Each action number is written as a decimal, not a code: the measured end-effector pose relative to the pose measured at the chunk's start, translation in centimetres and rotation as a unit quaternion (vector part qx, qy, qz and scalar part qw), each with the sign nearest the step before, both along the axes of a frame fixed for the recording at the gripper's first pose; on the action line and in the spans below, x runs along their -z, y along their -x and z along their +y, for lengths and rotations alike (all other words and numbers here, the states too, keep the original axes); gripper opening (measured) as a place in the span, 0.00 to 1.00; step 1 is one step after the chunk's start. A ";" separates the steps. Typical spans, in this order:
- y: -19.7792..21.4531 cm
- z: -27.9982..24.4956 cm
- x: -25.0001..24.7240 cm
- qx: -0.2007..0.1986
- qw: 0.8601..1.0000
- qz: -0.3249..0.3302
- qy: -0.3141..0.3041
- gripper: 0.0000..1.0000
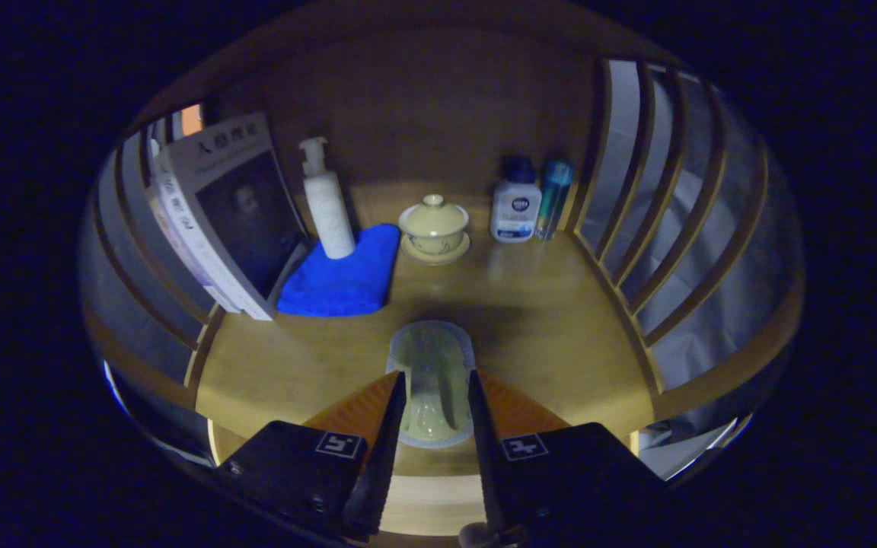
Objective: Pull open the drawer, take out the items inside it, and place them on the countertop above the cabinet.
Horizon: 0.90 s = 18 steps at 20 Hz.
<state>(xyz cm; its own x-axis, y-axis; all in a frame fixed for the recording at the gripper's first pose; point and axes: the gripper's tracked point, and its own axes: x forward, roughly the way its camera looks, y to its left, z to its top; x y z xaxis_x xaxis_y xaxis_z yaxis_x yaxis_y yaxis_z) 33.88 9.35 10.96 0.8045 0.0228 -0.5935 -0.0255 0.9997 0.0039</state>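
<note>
Wood makes up the surface (530, 320), a back panel behind it and slatted rails at both sides. At upper left books (229, 221) lean against the rail beside a white pump bottle (326, 202) standing on a blue cloth (343, 274); a lidded cup on a saucer (434, 228) sits at centre, two bottles (530, 202) at upper right. Low in the frame, the tongs (433, 396) are clamped on a clear sealed packet (431, 358), which pokes out ahead of the tips, over the surface.
</note>
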 end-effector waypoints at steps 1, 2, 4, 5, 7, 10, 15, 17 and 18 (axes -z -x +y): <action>1.0 0.4 -0.7 -0.007 1.000 -0.018 -0.001 0.53; 2.1 0.8 -1.5 -0.015 0.999 -0.036 -0.002 0.53; 4.0 1.1 -2.7 -0.025 0.997 -0.076 -0.002 0.53; 5.0 1.3 -3.1 -0.030 0.995 -0.094 -0.001 0.53; 7.4 1.4 -3.7 -0.033 0.992 -0.123 -0.004 0.76; 11.0 1.7 -4.5 -0.041 0.984 -0.172 -0.010 0.99; 18.0 0.6 -3.9 -0.038 0.964 -0.264 0.001 0.99; 20.7 0.0 -2.5 -0.031 0.959 -0.281 -0.012 0.99; 22.0 -0.4 -1.8 -0.026 0.957 -0.290 -0.016 1.00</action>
<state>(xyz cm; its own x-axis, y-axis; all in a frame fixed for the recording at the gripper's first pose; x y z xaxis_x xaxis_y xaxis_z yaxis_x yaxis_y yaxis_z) 11.90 8.93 12.72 0.9956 0.0814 -0.0462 -0.0813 0.9967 0.0043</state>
